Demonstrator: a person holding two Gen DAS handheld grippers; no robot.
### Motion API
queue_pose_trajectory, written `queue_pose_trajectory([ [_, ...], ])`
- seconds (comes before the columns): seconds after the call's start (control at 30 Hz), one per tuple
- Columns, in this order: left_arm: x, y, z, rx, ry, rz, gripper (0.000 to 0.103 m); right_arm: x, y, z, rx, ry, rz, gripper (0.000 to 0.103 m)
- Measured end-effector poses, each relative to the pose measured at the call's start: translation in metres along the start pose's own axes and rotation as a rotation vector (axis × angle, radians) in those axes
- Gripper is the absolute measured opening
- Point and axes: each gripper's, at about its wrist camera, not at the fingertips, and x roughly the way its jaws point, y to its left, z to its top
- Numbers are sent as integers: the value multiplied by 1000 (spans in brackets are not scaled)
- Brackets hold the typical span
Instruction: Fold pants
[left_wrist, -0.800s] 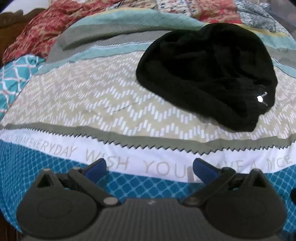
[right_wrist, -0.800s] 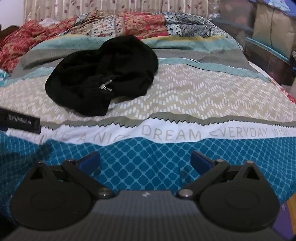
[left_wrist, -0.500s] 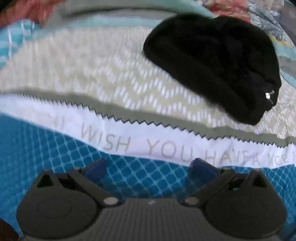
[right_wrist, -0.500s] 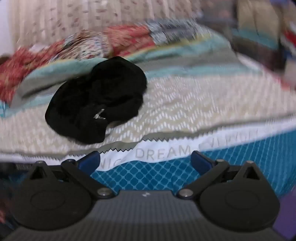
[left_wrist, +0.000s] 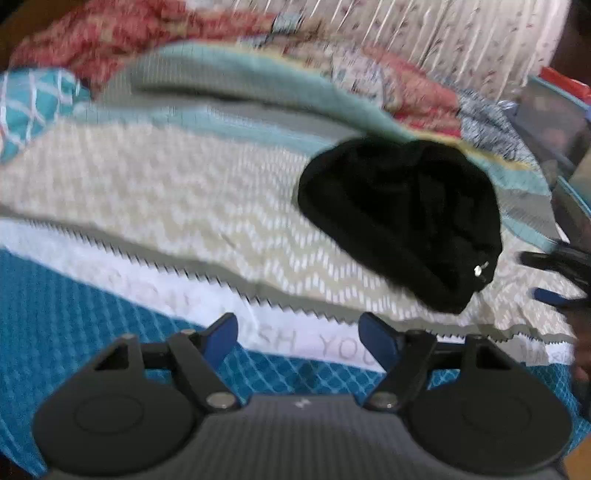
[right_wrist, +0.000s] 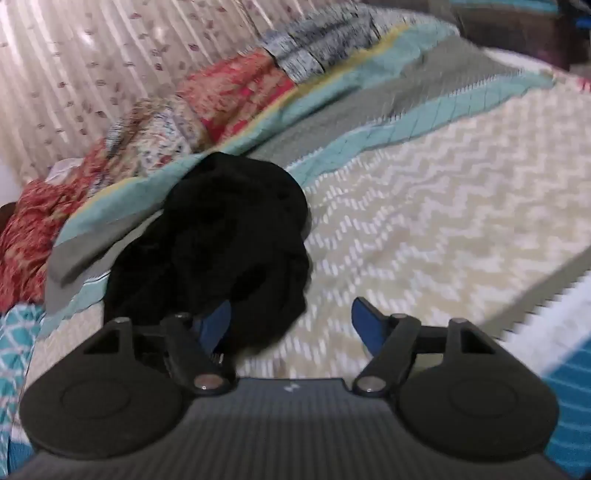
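The pants lay bunched in a black heap on the bedspread, nothing yet spread for folding. The right gripper was at the heap's near edge, jaws spread and empty, probably to catch it. The left gripper hung spread over the cover, well short of the heap.

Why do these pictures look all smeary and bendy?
Left wrist view: motion blur smears the bedspread lettering, and the fisheye lens bows its stripes. Right wrist view: the blur streaks sideways, strongest at the edges; the black pants show as a dark lump without detail.
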Motion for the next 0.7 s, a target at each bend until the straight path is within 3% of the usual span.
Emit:
queue_pose_trajectory([
  [0.07, -11, 6, 0, 22, -28, -23, 73, 34, 1, 7, 19, 57, -21, 75],
  [0.13, -14, 6, 0, 27, -44, -49, 71, 62, 5, 6, 8, 136, -7, 66],
  [0.2, -18, 12, -2, 13, -54, -91, 70, 73, 12, 6, -7, 201, 54, 8],
  [0.27, -23, 15, 0, -7, -70, -137, 70, 53, 16, 6, 49, 187, 181, 8],
  [0.37, -30, 24, 8, -77, -89, -258, 72, -10, 40, 4, -4, 160, 437, 8],
  [0.4, -32, 30, 13, -121, -92, -328, 75, -31, 49, 0, -30, 166, 512, 8],
  [0.53, -37, 46, 24, -260, -107, -493, 89, -99, 80, -24, -119, 232, 794, 8],
  [0.63, -40, 48, 26, -308, -89, -621, 95, -116, 95, -49, -175, 313, 885, 8],
  [0.7, -38, 50, 24, -312, -59, -643, 95, -127, 96, -69, -259, 349, 902, 8],
])
